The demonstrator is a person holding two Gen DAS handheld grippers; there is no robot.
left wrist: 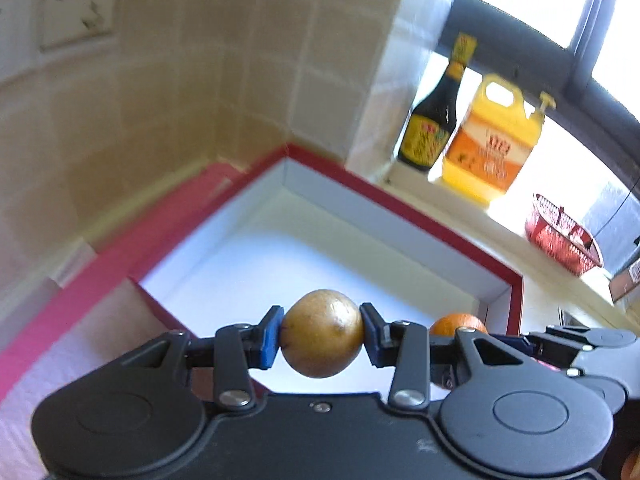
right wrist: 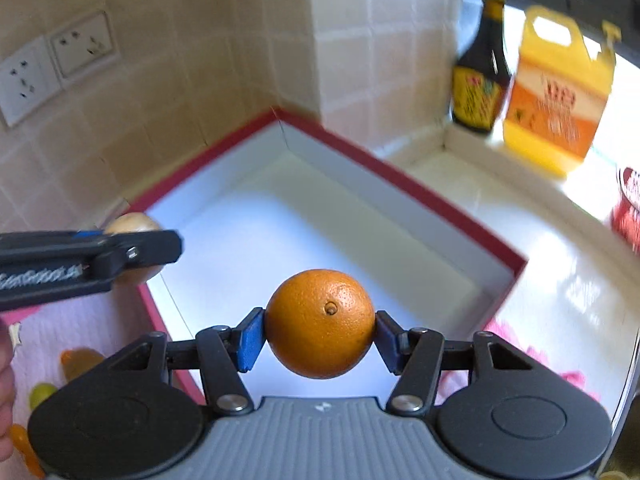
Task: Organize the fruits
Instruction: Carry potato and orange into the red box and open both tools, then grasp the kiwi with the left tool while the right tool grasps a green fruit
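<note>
Left gripper [left wrist: 322, 334]: clamped on a round yellow-brown fruit [left wrist: 322, 333], blue pads [left wrist: 269, 338] pressed to both sides, held over the near edge of the box.
Right gripper [right wrist: 320, 324]: clamped on a round orange citrus fruit [right wrist: 320, 323], navel end facing the camera, held over the near part of the box.
Red-rimmed white cardboard box [right wrist: 404, 178]: lay open at 12 o'clock of both grippers, white floor showing, far corner tucked against the beige tiled wall [right wrist: 180, 80].
Dark sauce bottle [right wrist: 482, 76]: stood on the sill at 1 o'clock, just beside a yellow plastic jug [right wrist: 554, 92].
Red mesh basket [left wrist: 562, 234]: sat at 3 o'clock in the left view, well apart from the box.
Small loose fruits [right wrist: 42, 394]: seen at 8 o'clock in the right view, too blurred to name.
</note>
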